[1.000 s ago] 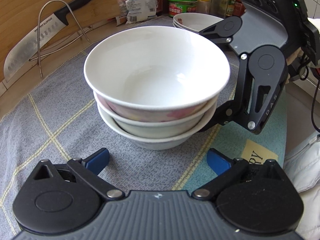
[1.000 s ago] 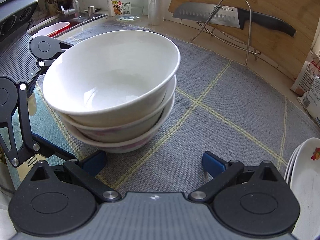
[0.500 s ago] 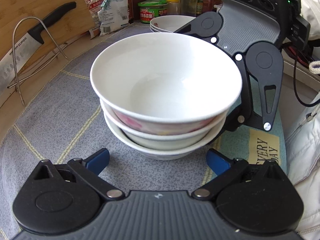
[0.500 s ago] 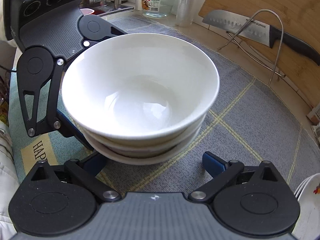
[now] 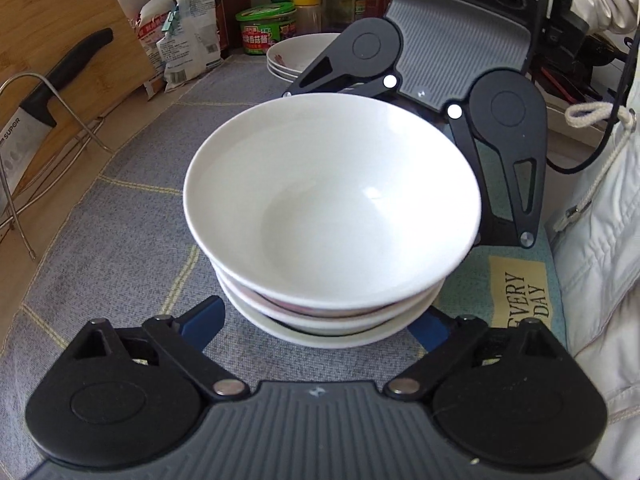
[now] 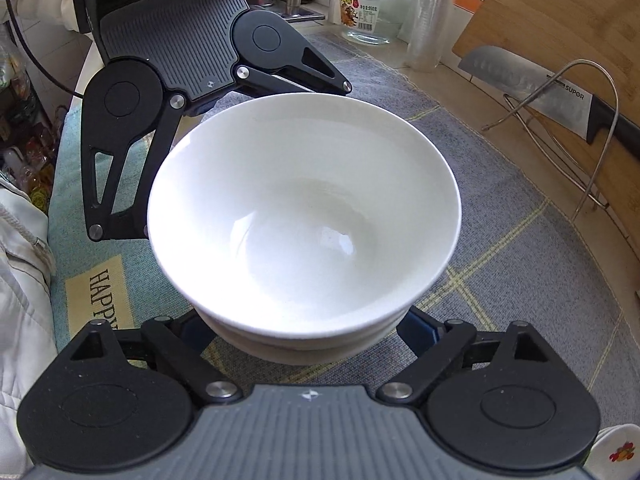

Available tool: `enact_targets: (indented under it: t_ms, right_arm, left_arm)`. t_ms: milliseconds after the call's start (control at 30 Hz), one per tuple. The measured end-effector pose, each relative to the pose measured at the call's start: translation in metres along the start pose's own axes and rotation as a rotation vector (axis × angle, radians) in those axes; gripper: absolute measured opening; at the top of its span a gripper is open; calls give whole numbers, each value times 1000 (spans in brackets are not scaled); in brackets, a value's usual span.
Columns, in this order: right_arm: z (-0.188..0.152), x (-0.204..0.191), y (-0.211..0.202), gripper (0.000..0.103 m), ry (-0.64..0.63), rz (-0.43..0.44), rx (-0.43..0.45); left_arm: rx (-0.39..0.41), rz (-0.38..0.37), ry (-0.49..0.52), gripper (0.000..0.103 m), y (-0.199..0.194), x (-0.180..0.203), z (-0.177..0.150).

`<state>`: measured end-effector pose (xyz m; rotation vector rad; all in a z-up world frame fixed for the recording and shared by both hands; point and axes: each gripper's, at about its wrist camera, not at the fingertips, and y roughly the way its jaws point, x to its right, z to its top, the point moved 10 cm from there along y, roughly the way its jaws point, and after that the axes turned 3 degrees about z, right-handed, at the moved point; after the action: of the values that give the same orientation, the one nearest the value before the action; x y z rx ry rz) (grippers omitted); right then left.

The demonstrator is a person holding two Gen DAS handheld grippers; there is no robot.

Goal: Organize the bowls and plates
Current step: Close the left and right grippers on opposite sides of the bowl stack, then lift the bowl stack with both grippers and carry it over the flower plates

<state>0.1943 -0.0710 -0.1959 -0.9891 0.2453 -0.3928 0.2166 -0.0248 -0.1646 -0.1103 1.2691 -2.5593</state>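
Observation:
A stack of three white bowls (image 5: 332, 216) stands on the grey checked mat (image 5: 132, 216); it also shows in the right wrist view (image 6: 304, 216). My left gripper (image 5: 320, 326) is open, its blue fingertips either side of the bottom bowl's near edge. My right gripper (image 6: 304, 332) is open and straddles the stack from the opposite side. Each gripper appears behind the stack in the other's view. A stack of plates (image 5: 296, 58) sits at the far end of the mat.
A knife (image 5: 44, 104) rests on a wire rack against a wooden board (image 5: 60, 28) at left. Jars and bags (image 5: 264, 28) line the back. A glass jar (image 6: 372, 8) and a plate edge (image 6: 616, 452) show in the right wrist view.
Both grippers have moved in towards the bowl stack from opposite sides, so that their open fingers now flank the bottom bowl. The stack itself has not moved.

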Motion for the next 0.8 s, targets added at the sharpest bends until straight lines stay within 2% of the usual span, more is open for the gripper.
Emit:
enact_targets:
  t_ms: [233,800]
  right_arm:
    - [0,-3,-3,89,0,16,-6]
    - [0,-7,-8,87,4,-10,-12]
  left_arm:
    - [-6,-31,-1,91,-1,2,1]
    - [-3,-60,19,87,0,4,2]
